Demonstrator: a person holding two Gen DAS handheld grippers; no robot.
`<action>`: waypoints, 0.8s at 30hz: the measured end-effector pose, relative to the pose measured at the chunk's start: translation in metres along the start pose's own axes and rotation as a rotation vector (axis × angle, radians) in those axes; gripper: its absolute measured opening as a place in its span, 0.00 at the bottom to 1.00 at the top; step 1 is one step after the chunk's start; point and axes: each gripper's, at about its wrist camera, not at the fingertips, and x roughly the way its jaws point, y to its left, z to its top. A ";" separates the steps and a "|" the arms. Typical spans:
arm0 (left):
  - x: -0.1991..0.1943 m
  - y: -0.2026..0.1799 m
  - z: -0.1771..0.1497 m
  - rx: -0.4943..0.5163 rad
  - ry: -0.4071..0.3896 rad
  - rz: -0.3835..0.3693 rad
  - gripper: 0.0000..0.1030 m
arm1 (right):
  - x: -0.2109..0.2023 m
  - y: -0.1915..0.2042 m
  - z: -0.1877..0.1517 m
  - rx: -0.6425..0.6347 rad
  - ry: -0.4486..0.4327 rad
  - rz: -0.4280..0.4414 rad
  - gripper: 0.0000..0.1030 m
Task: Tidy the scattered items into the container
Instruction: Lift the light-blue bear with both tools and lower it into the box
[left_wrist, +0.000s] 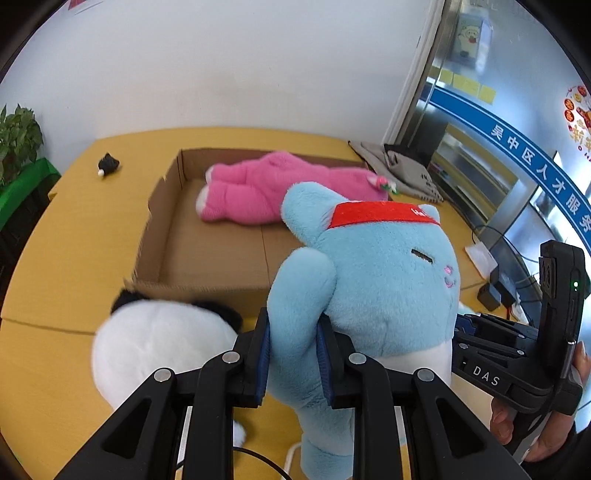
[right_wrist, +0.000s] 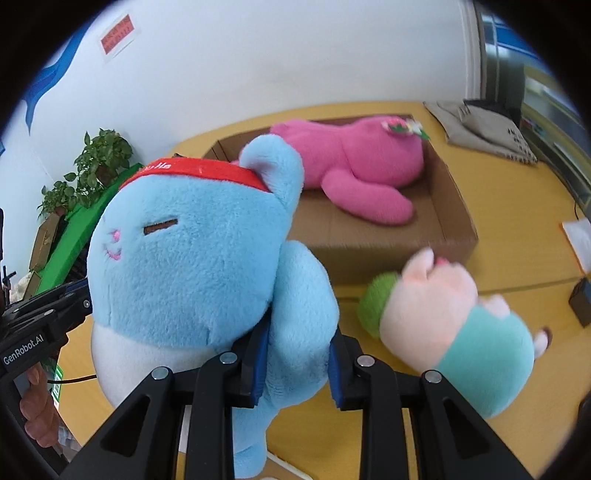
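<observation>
A blue plush cat (left_wrist: 388, 273) with a red headband is held up in front of the open cardboard box (left_wrist: 162, 236). My left gripper (left_wrist: 293, 358) is shut on one of its arms. My right gripper (right_wrist: 297, 363) is shut on its other arm; the blue plush cat (right_wrist: 192, 254) fills the left of that view. A pink plush bear (left_wrist: 273, 188) lies inside the box, also seen in the right wrist view (right_wrist: 354, 162). A white and black panda plush (left_wrist: 162, 350) lies on the table before the box. A pink pig plush (right_wrist: 461, 317) in teal lies right of the box (right_wrist: 454, 206).
The yellow table (left_wrist: 66, 236) carries a small black object (left_wrist: 108, 164) at the far left and a grey cloth bag (left_wrist: 402, 170) at the far right. Black adapters and cables (left_wrist: 495, 288) lie at the right edge. A potted plant (right_wrist: 99, 158) stands beyond the table.
</observation>
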 end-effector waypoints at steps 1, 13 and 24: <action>0.000 0.003 0.008 0.002 -0.006 0.001 0.22 | 0.002 0.003 0.008 -0.006 -0.004 0.002 0.24; 0.018 0.059 0.093 0.016 -0.046 0.038 0.22 | 0.037 0.037 0.105 -0.068 -0.050 0.030 0.24; 0.115 0.128 0.130 0.005 0.064 0.133 0.22 | 0.157 0.055 0.158 -0.045 0.063 0.046 0.24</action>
